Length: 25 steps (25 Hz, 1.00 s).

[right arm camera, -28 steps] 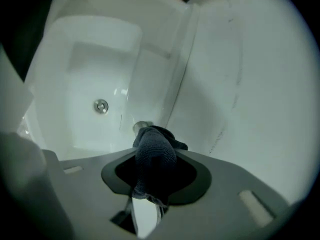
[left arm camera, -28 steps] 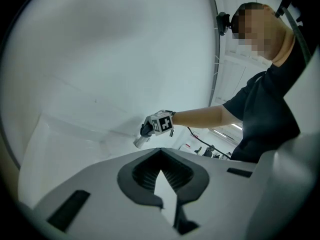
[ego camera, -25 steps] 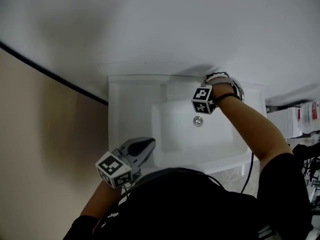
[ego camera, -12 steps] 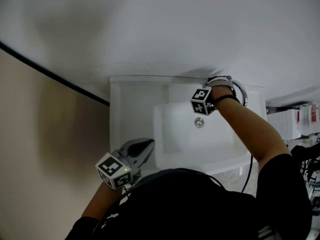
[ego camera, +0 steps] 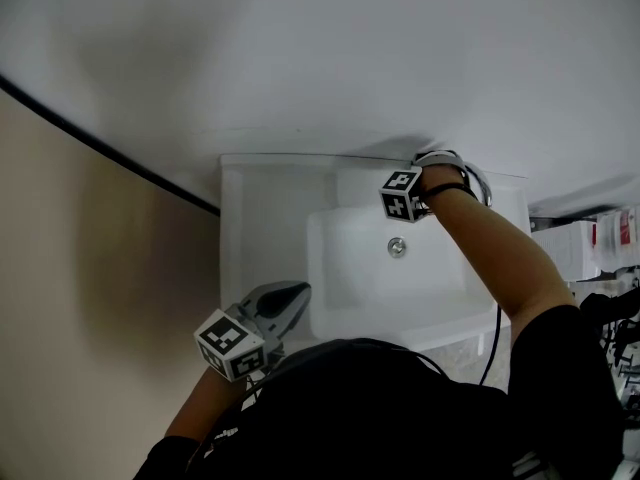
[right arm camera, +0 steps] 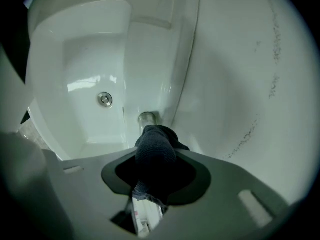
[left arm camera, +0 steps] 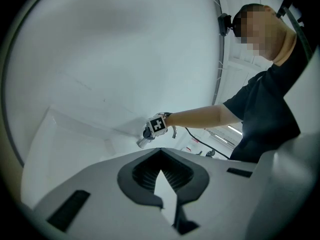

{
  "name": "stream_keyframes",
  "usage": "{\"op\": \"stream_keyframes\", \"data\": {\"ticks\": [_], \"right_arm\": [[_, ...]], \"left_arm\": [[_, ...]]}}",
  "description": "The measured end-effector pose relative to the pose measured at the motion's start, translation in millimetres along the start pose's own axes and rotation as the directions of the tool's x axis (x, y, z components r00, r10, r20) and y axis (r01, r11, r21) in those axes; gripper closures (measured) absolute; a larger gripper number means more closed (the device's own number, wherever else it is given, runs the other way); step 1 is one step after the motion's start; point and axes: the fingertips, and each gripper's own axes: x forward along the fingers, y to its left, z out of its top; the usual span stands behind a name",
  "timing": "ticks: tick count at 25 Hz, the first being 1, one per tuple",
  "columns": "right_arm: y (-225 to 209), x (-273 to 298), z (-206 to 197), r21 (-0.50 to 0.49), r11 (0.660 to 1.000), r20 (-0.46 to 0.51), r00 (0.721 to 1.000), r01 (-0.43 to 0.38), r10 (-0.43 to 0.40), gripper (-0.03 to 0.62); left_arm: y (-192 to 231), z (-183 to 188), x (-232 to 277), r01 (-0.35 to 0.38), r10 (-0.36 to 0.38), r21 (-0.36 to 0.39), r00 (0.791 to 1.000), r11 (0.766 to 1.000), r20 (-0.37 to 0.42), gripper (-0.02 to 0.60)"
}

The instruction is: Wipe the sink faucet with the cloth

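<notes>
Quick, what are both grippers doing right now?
Left gripper: closed, holding nothing.
Right gripper: closed on the dark cloth, at the faucet.

My right gripper (ego camera: 436, 160) is up at the back right corner of the white sink (ego camera: 238, 230), right at the chrome faucet (ego camera: 484, 184), with its marker cube hanging over the basin just behind the drain (ego camera: 397, 247). My left gripper (ego camera: 297, 291) hovers by the sink's front left edge, jaws drawn together, tip pointing toward the basin, well apart from the right one.
</notes>
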Motion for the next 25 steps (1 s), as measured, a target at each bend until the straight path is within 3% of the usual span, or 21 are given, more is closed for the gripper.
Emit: {"op": "stream_keyframes", "data": {"ticks": [2,5,7,8,9,10,11,13,15,16,17,19,21,25], "right_arm": [[12.1,-2.0,-3.4,0.0,1.0,0.01,1.0,-0.021,0.021,0.473],[53.1,-12.4,-11.4,0.023,0.992,0.057,0.991,-0.122,0.121,0.474],[71.2,-37.9,-10.8,0.126,0.98,0.234,0.964,-0.156,0.123,0.473],[75.0,-57.7,-11.5,0.208,0.96,0.36,0.927,-0.187,0.103,0.473],[76.1,-79.8,-15.5,0.294,0.925,0.492,0.868,-0.239,0.068,0.473],[75.5,-101.8,-24.0,0.369,0.877,0.614,0.789,-0.309,0.019,0.473],[74.6,-121.8,-37.1,0.421,0.82,0.716,0.697,-0.388,-0.038,0.473],[73.4,-154.5,-74.9,0.442,0.701,0.862,0.483,-0.56,-0.157,0.473],[71.1,-173.4,-123.6,0.382,0.578,0.923,0.259,-0.721,-0.286,0.472],[69.5,-175.3,-148.6,0.338,0.521,0.921,0.163,-0.784,-0.352,0.473],[68.6,-171.5,-171.7,0.296,0.473,0.907,0.088,-0.83,-0.412,0.472],[69.8,-150.1,-206.0,0.219,0.409,0.87,-0.012,-0.886,-0.493,0.473],[72.3,-125.2,-221.1,0.12,0.379,0.843,-0.108,-0.917,-0.527,0.473],[73.4,-93.7,-204.3,-0.104,0.416,0.827,-0.311,-0.903,-0.469,0.472]], "left_arm": [[-3.2,-0.8,-0.6,0.005,-0.006,0.002,1.0,1.0,0.002,0.589],[-8.6,-2.6,-2.4,0.013,-0.013,0.006,1.0,1.0,0.001,0.589],[-12.4,-4.8,-3.7,0.014,-0.014,0.008,1.0,1.0,-0.009,0.589],[-14.2,-5.0,-3.5,0.013,-0.013,0.011,1.0,1.0,-0.015,0.589],[-16.1,-5.0,-2.3,0.01,-0.01,0.015,1.0,1.0,-0.021,0.589],[-18.5,-5.3,-0.2,0.007,-0.007,0.017,1.0,1.0,-0.026,0.589],[-21.5,-5.8,2.7,0.006,-0.005,0.02,1.0,1.0,-0.03,0.589],[-29.1,-6.5,11.3,0.007,-0.006,0.028,0.999,1.0,-0.039,0.588],[-38.0,-6.3,23.5,0.006,-0.004,0.036,0.999,0.999,-0.05,0.589],[-42.7,-6.0,30.8,0.005,-0.002,0.041,0.998,0.999,-0.056,0.589],[-47.5,-5.7,38.6,0.003,-0.001,0.046,0.998,0.999,-0.06,0.589],[-57.4,-7.6,55.7,0.005,-0.002,0.049,0.998,0.999,-0.064,0.589],[-67.9,-11.7,72.6,0.01,-0.007,0.045,0.998,0.999,-0.068,0.589],[-89.5,-10.9,104.2,-0.002,0.005,0.041,0.996,0.999,-0.089,0.589]]}}
